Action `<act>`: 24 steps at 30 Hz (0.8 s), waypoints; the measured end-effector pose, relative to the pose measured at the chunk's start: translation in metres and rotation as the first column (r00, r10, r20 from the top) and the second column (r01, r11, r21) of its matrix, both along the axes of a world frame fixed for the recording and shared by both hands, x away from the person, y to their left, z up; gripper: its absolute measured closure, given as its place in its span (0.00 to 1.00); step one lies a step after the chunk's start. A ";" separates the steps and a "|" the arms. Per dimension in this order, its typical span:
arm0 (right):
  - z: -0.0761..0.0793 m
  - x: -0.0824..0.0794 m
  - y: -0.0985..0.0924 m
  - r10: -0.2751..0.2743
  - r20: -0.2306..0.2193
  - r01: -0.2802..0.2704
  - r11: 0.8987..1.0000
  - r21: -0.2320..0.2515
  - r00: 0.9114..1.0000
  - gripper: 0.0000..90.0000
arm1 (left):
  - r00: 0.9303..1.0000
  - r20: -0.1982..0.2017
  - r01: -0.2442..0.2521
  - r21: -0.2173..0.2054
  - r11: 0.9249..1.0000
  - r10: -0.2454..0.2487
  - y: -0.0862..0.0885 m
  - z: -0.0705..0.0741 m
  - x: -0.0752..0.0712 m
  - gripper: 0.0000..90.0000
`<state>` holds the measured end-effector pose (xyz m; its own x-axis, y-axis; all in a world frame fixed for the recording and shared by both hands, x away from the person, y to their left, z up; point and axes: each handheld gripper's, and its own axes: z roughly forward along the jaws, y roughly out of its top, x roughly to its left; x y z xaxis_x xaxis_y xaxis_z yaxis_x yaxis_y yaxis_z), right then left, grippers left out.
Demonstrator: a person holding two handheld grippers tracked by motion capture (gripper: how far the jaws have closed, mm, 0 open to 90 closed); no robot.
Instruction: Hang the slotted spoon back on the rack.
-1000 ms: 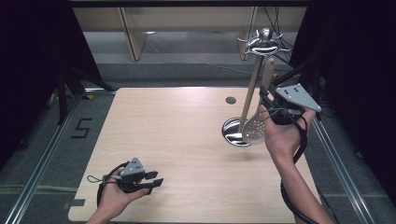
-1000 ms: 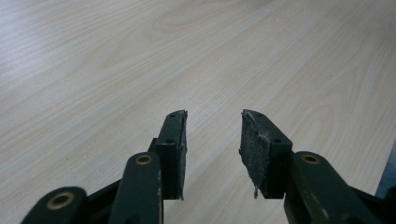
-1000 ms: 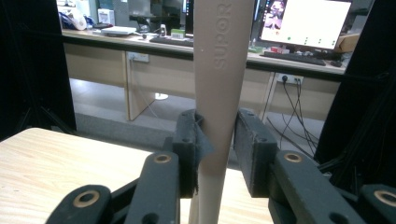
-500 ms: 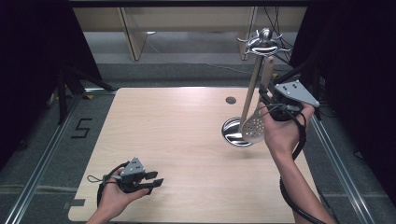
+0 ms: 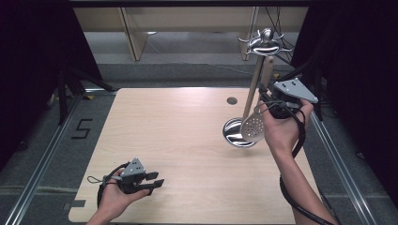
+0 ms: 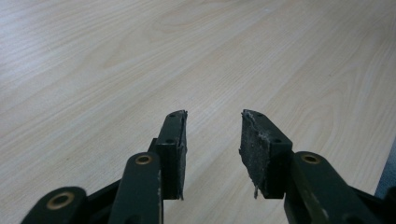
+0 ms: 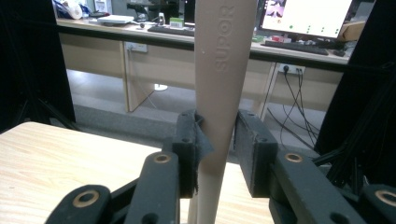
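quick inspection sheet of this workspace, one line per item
surface: light wood table, bare apart from a dark round hole near the far edge
job's things: perforated skimmer with beige handle held upright beside a metal rack stand, whose round base sits on the table
clutter: nothing seen
grippers: right gripper shut on the skimmer handle; left gripper open, empty, low over the near left of the table
cables: black cable trails along the right forearm; a loop at the left hand
surroundings: desks and monitor behind; dark curtains at the sides; floor mark "5"
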<state>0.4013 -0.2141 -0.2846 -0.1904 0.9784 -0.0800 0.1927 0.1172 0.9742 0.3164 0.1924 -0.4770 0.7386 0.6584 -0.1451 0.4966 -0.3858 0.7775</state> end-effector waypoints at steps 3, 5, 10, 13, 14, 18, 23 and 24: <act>-0.001 0.001 -0.001 0.005 0.005 -0.005 1.000 -0.011 1.000 0.78 | 1.000 0.000 0.000 -0.001 1.000 0.000 0.000 0.000 0.000 0.67; 0.000 0.000 0.000 0.007 0.001 -0.007 1.000 -0.015 1.000 0.76 | 1.000 -0.001 0.000 -0.001 1.000 0.000 0.000 0.000 0.000 0.67; -0.003 -0.008 -0.001 0.015 0.043 -0.014 1.000 -0.021 0.999 0.57 | 1.000 0.001 -0.002 -0.006 1.000 0.002 0.000 0.000 -0.001 0.67; -0.012 -0.017 -0.005 0.031 0.035 -0.030 0.999 -0.024 0.999 0.52 | 1.000 0.003 0.003 0.002 1.000 -0.003 0.001 0.000 -0.001 0.67; -0.017 -0.020 -0.006 0.033 0.035 -0.032 0.999 -0.021 0.999 0.51 | 1.000 0.004 0.002 0.001 1.000 -0.002 0.001 0.001 -0.001 0.67; -0.037 -0.033 -0.013 0.067 -0.011 -0.067 0.998 -0.013 0.998 0.49 | 1.000 0.004 0.006 0.022 1.000 -0.006 0.001 0.001 0.000 0.66; -0.062 -0.049 -0.026 0.095 -0.063 -0.094 0.995 0.012 0.993 0.47 | 1.000 -0.002 -0.001 0.010 1.000 0.001 0.000 -0.001 0.000 0.66; -0.068 -0.051 -0.029 0.097 -0.074 -0.096 0.995 0.015 0.993 0.47 | 1.000 -0.006 -0.008 -0.010 1.000 0.008 -0.002 -0.001 -0.001 0.66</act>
